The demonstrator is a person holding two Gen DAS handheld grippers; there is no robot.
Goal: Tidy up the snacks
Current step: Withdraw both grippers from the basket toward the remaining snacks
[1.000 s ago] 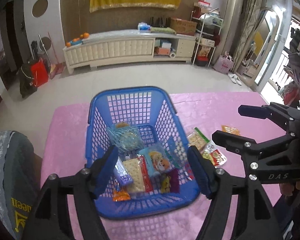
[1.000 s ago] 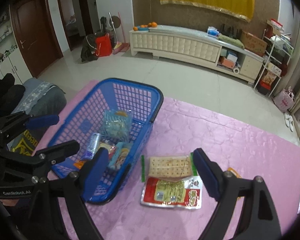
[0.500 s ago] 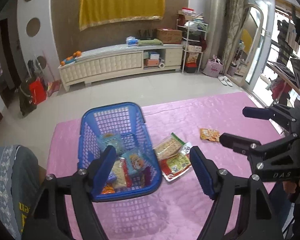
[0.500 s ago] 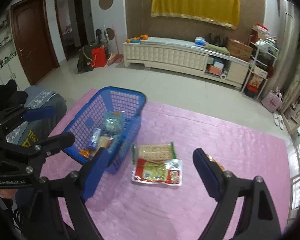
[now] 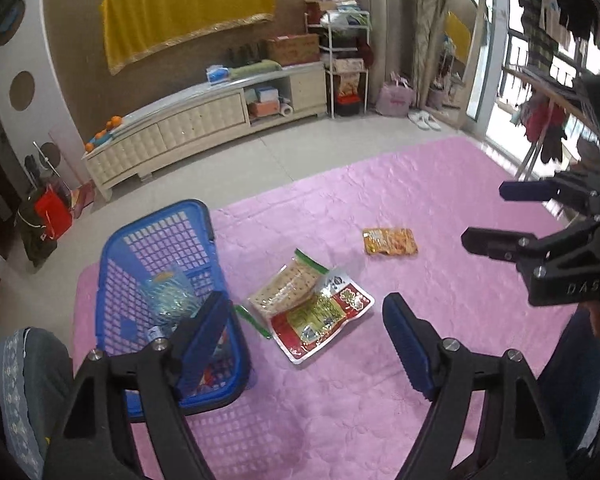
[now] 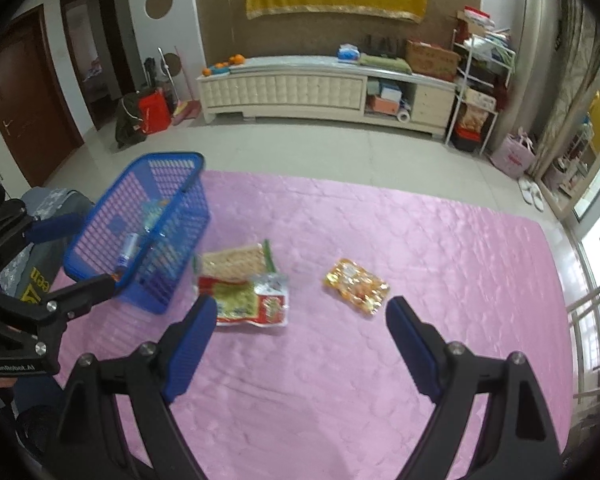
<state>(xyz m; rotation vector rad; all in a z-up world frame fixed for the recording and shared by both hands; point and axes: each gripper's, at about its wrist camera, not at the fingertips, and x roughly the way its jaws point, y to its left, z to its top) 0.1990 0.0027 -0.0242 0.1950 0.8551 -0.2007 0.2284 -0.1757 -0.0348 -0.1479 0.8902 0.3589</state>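
A blue mesh basket point(image 5: 160, 240) point(image 6: 168, 184) holding several snack packs stands at the left of the pink-covered table point(image 5: 440, 208) point(image 6: 380, 232). Beside it lie a cracker pack point(image 5: 286, 286) point(image 6: 232, 260) and a red-green pouch point(image 5: 320, 320) point(image 6: 246, 300), overlapping. An orange snack pack point(image 5: 390, 241) point(image 6: 356, 286) lies alone further right. My left gripper point(image 5: 304, 332) is open and empty, above the pouch. My right gripper point(image 6: 296, 334) is open and empty, above the table near the pouch and the orange pack. The right gripper also shows in the left wrist view point(image 5: 496, 216), and the left gripper in the right wrist view point(image 6: 66, 252).
A grey cushioned chair point(image 5: 16, 380) point(image 6: 44, 216) sits at the table's left edge. Beyond the table are tiled floor, a long cream cabinet point(image 5: 204, 128) point(image 6: 320, 88), a shelf rack point(image 6: 480, 92) and a balcony door on the right.
Both grippers have pulled back, up and to the right, so the basket and packs look smaller and further left. Both stay open and empty. The snacks have not moved.
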